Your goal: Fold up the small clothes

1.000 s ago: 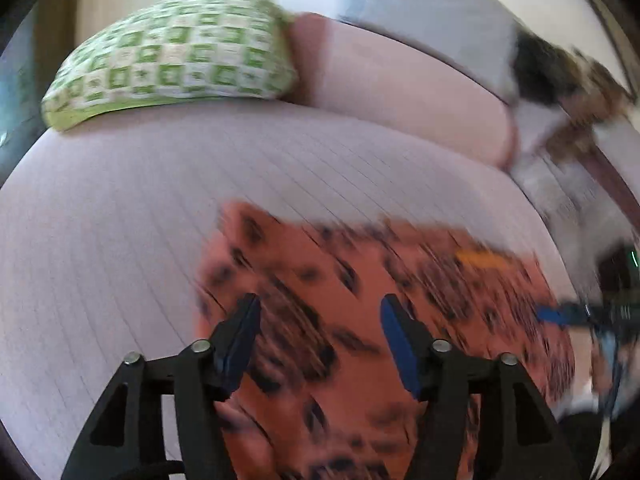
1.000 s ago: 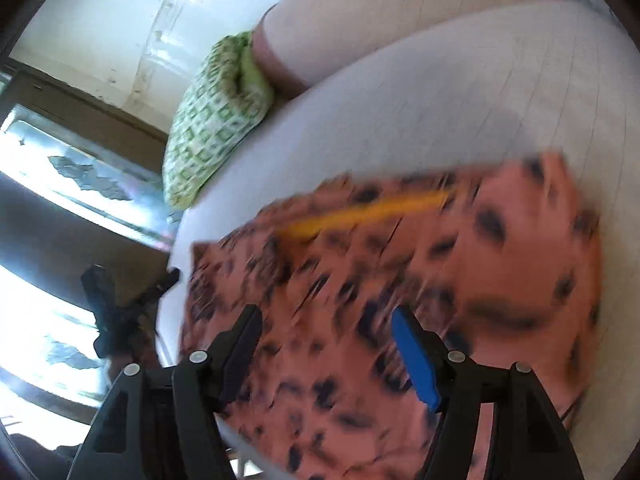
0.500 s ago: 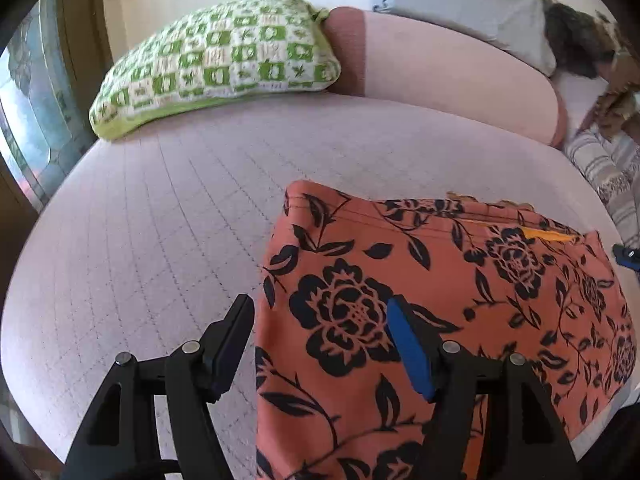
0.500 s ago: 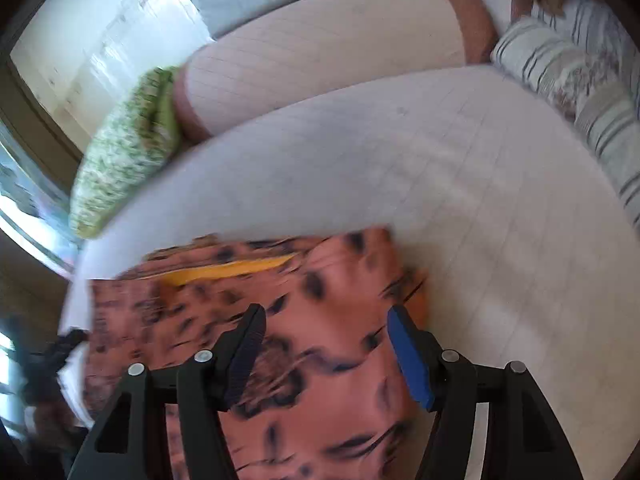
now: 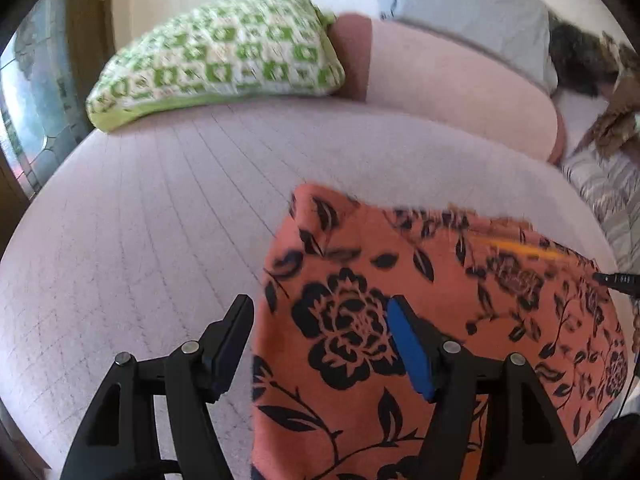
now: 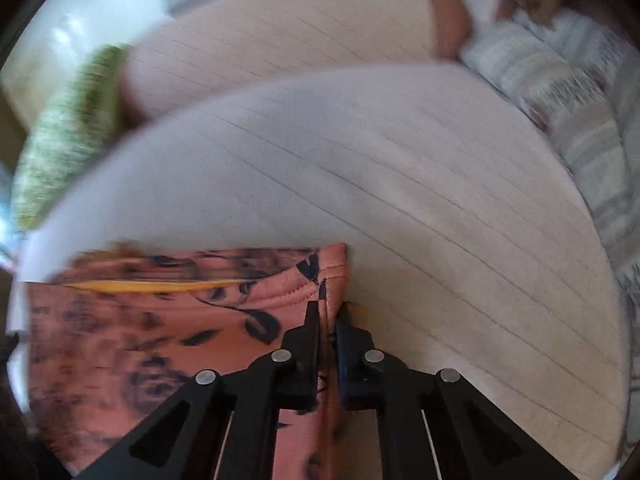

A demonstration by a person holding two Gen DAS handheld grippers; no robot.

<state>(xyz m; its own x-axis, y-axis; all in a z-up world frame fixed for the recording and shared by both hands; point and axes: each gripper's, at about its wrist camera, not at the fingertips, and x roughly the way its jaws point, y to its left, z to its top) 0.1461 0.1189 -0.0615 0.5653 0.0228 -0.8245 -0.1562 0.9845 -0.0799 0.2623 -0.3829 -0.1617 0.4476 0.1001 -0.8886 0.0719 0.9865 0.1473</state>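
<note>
An orange garment with black flowers (image 5: pixel 420 300) lies flat on the pale pink quilted cushion (image 5: pixel 160 220). My left gripper (image 5: pixel 320 332) is open, straddling the garment's left edge, with nothing between the pads. In the right wrist view the garment (image 6: pixel 160 320) fills the lower left, with a yellow strip (image 6: pixel 152 286) near its far edge. My right gripper (image 6: pixel 329 320) is shut on the garment's right edge, near its far right corner.
A green and white checked pillow (image 5: pixel 224 56) lies at the back left against the pink backrest (image 5: pixel 460 80). A grey cloth (image 5: pixel 472 12) drapes over the backrest. Striped and patterned fabrics (image 6: pixel 568 104) lie at the right.
My right gripper has moved to the garment's right edge and shut on it. My left gripper has stayed open and shifted slightly at the left edge.
</note>
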